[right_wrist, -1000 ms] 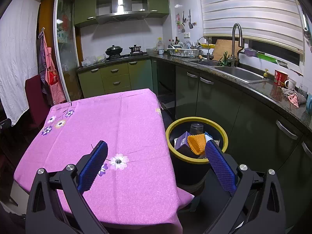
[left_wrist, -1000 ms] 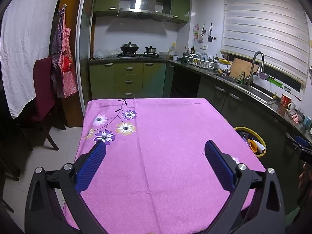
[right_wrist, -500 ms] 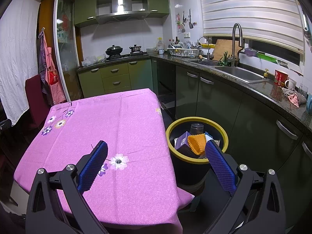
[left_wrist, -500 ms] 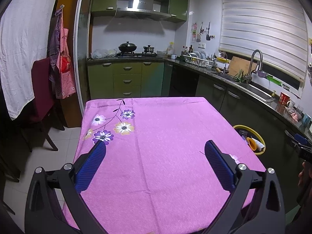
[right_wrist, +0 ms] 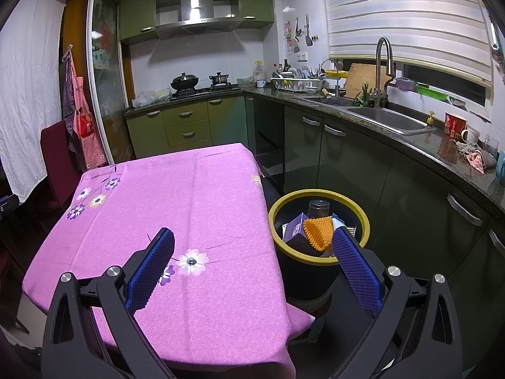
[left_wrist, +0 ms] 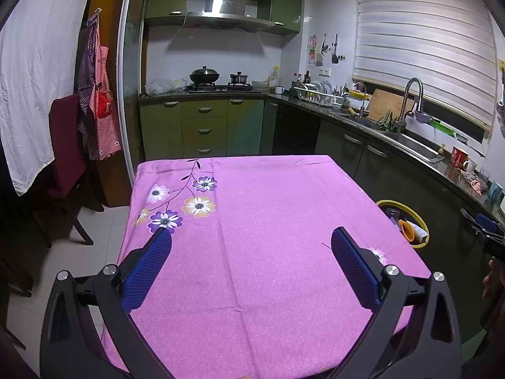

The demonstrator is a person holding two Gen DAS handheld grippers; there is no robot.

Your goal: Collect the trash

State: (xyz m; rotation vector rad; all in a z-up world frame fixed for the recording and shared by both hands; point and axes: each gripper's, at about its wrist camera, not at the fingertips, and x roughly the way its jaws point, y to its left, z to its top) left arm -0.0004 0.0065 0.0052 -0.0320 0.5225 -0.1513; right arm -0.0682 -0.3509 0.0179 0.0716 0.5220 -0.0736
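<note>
Left gripper hangs over the pink-clothed table, jaws wide apart, holding nothing. Right gripper likewise wide apart and empty, at the table's edge. Trash lies in the yellow-rimmed bin just beside the table.

Your left gripper hangs over the near half of the pink cloth, its blue pads spread wide with nothing between them. Just ahead of the left pad lies the cloth's flower print. To the right of the right pad, past the table edge, stands the yellow-rimmed bin with an orange piece and a white carton inside. Far ahead are green cabinets and a stove; ahead to the right, the sink. At the right edge, part of your hand shows.
</note>
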